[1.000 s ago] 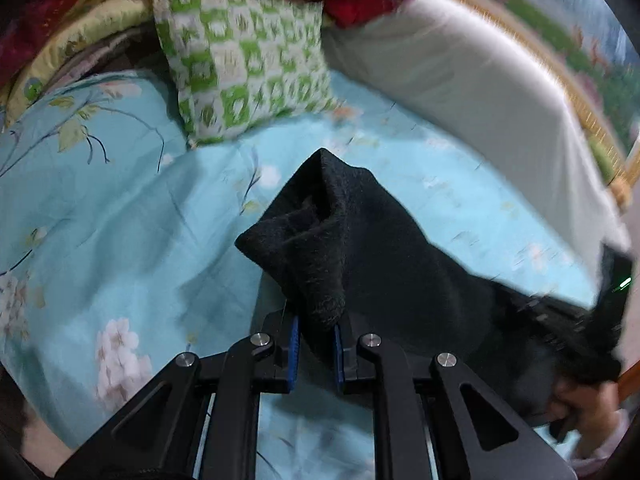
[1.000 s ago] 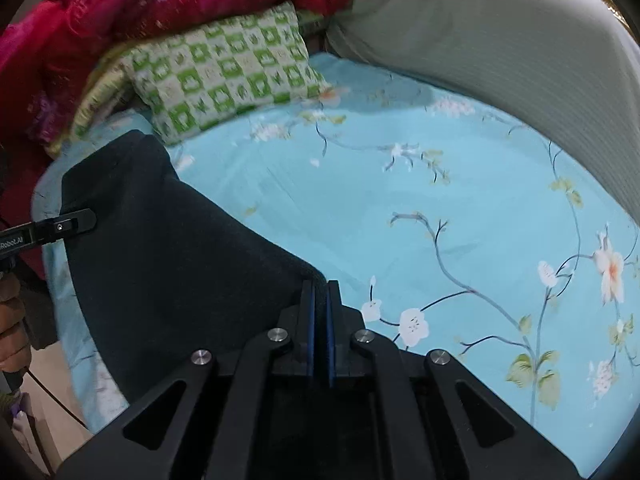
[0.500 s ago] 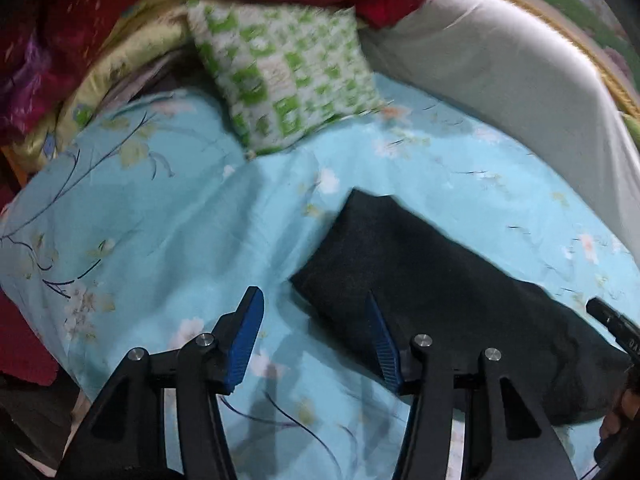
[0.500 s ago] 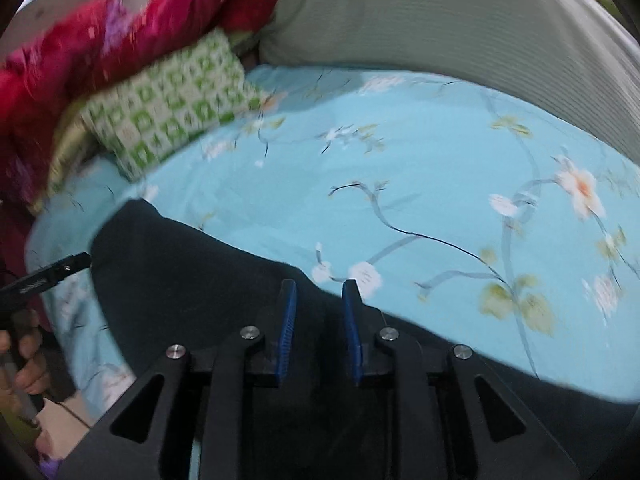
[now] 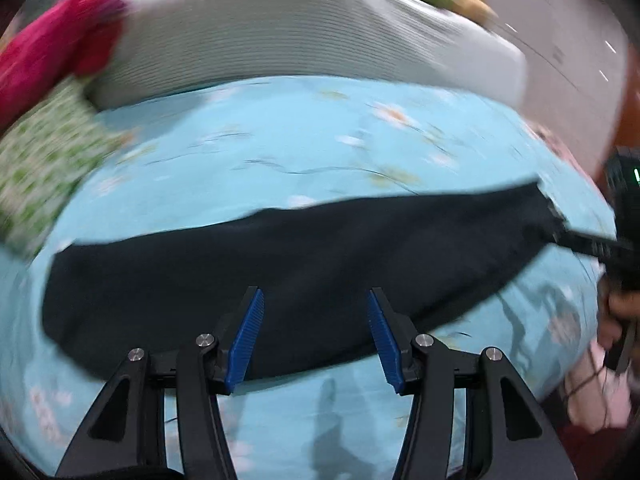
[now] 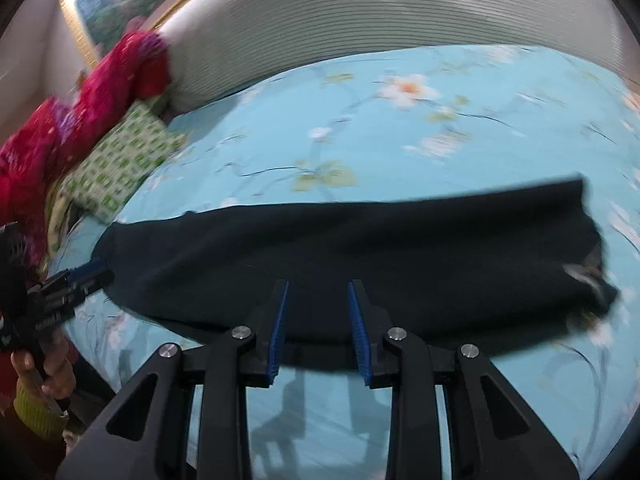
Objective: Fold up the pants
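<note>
The black pants (image 5: 288,264) lie flat as a long folded strip across the blue floral bedsheet (image 5: 300,152). They also show in the right wrist view (image 6: 360,248). My left gripper (image 5: 314,308) is open and empty, hovering just above the pants' near edge. My right gripper (image 6: 317,300) is open and empty, also just above the near edge. The left gripper shows at the pants' left end in the right wrist view (image 6: 76,280). The right gripper shows at the pants' right end in the left wrist view (image 5: 588,242).
A green checked pillow (image 6: 120,160) and a red blanket (image 6: 80,116) lie at the far left of the bed. A grey padded headboard (image 6: 380,20) runs along the back. The bed's near edge is below the grippers.
Both grippers let go of the pants and opened. The pants dropped flat onto the bed. Both grippers pulled back and turned to face the strip from the near side.
</note>
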